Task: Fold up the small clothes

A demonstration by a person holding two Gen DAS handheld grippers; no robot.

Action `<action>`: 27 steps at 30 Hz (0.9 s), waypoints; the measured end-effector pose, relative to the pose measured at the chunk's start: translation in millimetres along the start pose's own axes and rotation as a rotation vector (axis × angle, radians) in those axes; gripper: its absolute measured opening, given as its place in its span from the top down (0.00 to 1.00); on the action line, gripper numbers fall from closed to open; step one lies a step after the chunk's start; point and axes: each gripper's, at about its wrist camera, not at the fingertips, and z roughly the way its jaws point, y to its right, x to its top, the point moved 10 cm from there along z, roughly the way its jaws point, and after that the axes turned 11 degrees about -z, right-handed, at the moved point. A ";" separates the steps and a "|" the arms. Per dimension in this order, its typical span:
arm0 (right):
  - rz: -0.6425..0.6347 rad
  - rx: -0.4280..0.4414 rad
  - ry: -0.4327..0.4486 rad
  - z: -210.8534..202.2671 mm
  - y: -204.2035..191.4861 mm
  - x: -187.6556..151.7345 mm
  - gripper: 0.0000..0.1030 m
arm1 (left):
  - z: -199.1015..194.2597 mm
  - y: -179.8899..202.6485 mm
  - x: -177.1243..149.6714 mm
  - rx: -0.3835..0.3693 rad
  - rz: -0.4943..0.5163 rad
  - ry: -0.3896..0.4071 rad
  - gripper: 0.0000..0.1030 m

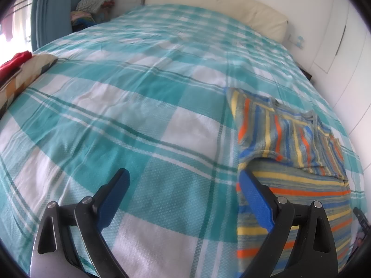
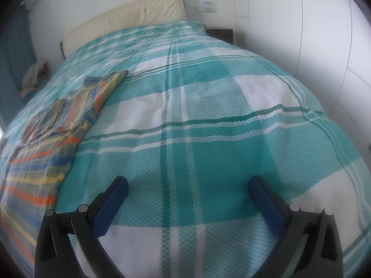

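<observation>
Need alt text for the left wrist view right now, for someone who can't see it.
A multicoloured striped small garment lies partly folded on a teal-and-white checked bedspread, at the right of the view. The open left gripper hovers over the bedspread, holding nothing, its right blue-padded finger over the garment's edge.

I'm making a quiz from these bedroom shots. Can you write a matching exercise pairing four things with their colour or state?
Things:
1. shirt
2. bedspread
3. headboard
4. left gripper

Descriptions:
A. cream
B. open, empty
C. teal and white check
D. orange, blue and yellow stripes

Pairs: 1-D, 2-C, 3-A, 4-B
</observation>
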 end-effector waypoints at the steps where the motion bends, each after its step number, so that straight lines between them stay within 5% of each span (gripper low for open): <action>1: 0.000 0.000 0.000 0.0 -0.2 -0.1 0.01 | 0.0 -0.4 0.2 0.002 0.000 0.000 0.07; 27: 0.001 0.001 0.000 0.2 0.1 0.1 0.01 | 1.6 -2.6 -0.9 0.022 0.010 0.005 0.07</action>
